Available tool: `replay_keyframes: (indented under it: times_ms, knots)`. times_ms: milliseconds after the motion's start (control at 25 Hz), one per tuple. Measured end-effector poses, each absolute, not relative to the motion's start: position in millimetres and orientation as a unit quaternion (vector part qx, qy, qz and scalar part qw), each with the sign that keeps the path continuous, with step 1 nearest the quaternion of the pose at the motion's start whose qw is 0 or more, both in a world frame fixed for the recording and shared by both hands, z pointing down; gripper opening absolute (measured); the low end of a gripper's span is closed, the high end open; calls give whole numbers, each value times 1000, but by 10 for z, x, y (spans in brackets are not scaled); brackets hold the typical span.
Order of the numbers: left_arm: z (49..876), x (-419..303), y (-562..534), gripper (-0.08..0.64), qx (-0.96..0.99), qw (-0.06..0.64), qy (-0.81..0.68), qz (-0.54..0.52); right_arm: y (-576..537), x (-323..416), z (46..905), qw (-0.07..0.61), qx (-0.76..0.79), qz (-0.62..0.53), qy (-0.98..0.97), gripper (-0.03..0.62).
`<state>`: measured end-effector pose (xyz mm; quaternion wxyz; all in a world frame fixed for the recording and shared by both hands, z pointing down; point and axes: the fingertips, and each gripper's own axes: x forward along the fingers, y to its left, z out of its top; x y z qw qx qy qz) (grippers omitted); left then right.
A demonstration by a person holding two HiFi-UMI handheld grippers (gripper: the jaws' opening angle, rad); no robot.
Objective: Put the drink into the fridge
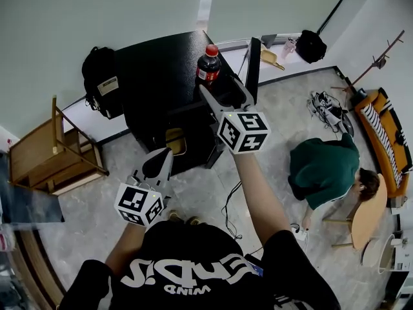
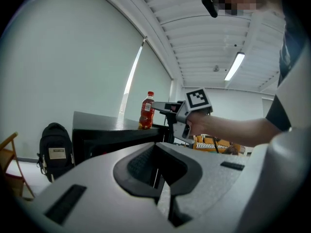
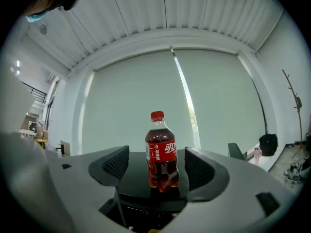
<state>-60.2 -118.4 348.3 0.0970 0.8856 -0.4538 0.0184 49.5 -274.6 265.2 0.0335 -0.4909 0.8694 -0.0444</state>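
Grey marbled floor runs up to a pale blind wall, where a low black fridge [image 1: 155,70] stands with its door seemingly swung out at the right. The drink, a red-capped cola bottle [image 1: 208,64], stands upright on the fridge's top, not inside it. The right gripper [image 1: 218,82] is held level at the bottle with its jaws spread wide. The bottle sits framed between the pads, which are clear of it on both sides. The left gripper [image 1: 162,155] hangs lower, in front of the fridge, with its jaws drawn together on nothing. By my reckoning the job has barely started: the bottle has yet to be clamped, lifted off the top and set inside.
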Motion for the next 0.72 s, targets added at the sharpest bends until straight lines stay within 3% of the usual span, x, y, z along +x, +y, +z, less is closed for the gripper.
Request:
replay_keyframes:
  times_ms: [720]
  knots:
    - [3610, -774, -1231, 8, 876, 110, -470, 25, -3373, 228, 2759, -27, -480, -44, 876, 345]
